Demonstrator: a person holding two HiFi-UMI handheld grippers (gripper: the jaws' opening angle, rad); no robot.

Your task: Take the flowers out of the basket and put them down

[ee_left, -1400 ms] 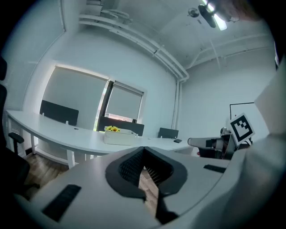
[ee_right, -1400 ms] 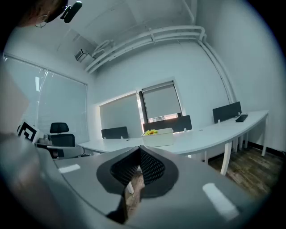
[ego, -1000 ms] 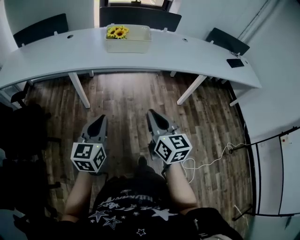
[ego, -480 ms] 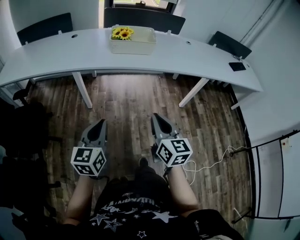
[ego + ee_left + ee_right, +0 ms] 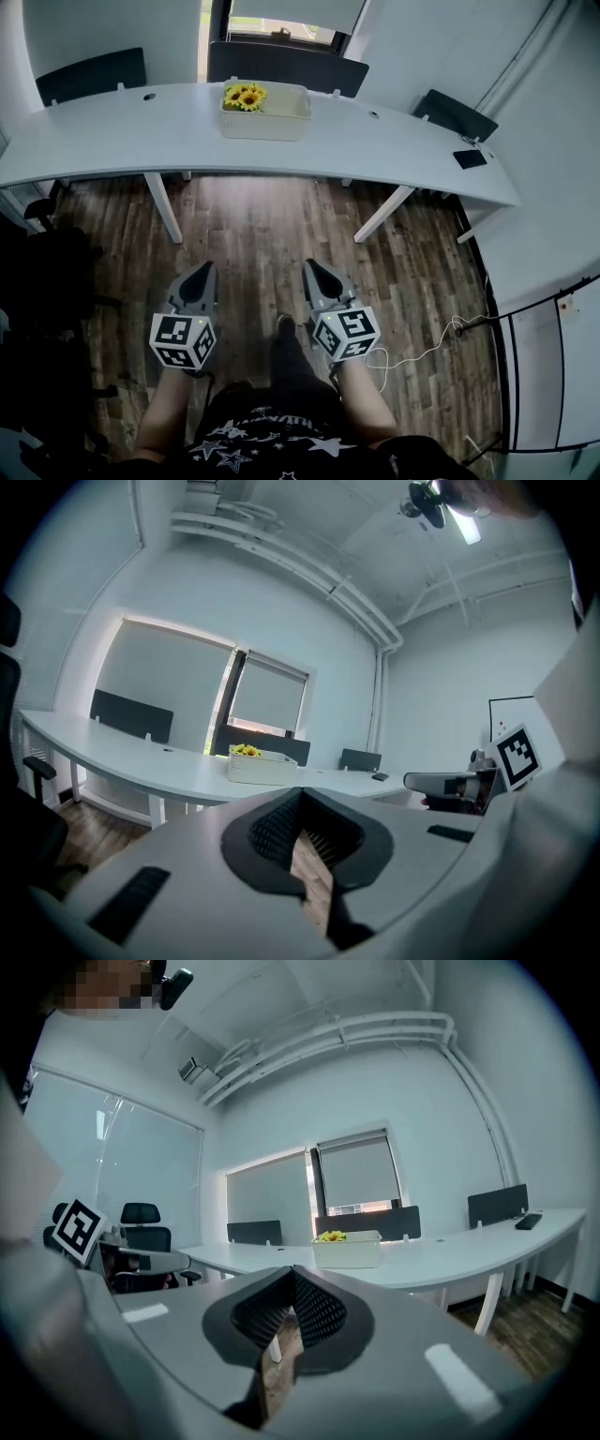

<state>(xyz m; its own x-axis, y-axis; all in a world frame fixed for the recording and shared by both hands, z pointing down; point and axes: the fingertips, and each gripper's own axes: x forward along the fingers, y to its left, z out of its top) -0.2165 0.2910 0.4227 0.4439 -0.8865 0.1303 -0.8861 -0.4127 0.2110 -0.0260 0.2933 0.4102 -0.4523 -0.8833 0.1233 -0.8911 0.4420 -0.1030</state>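
Note:
Yellow sunflowers (image 5: pixel 243 96) sit in the left end of a cream basket (image 5: pixel 277 120) on the long curved white table (image 5: pixel 122 131). The same basket (image 5: pixel 261 767) and flowers (image 5: pixel 246 750) show far ahead in the left gripper view, and the basket (image 5: pixel 347 1251) with its flowers (image 5: pixel 331 1236) shows in the right gripper view. My left gripper (image 5: pixel 202 272) and right gripper (image 5: pixel 310 269) are both shut and hold nothing. They hang side by side over the wooden floor, well short of the table.
Dark chairs (image 5: pixel 286 62) stand behind the table, and another chair (image 5: pixel 457 112) at its right end. A black phone (image 5: pixel 470 158) lies on the table's right part. A white cable (image 5: pixel 427 336) trails over the floor at the right. A black office chair (image 5: pixel 42 281) stands at my left.
The table and basket have slid lower in the head view. Both grippers sit lower in that view too. Their jaws stay shut.

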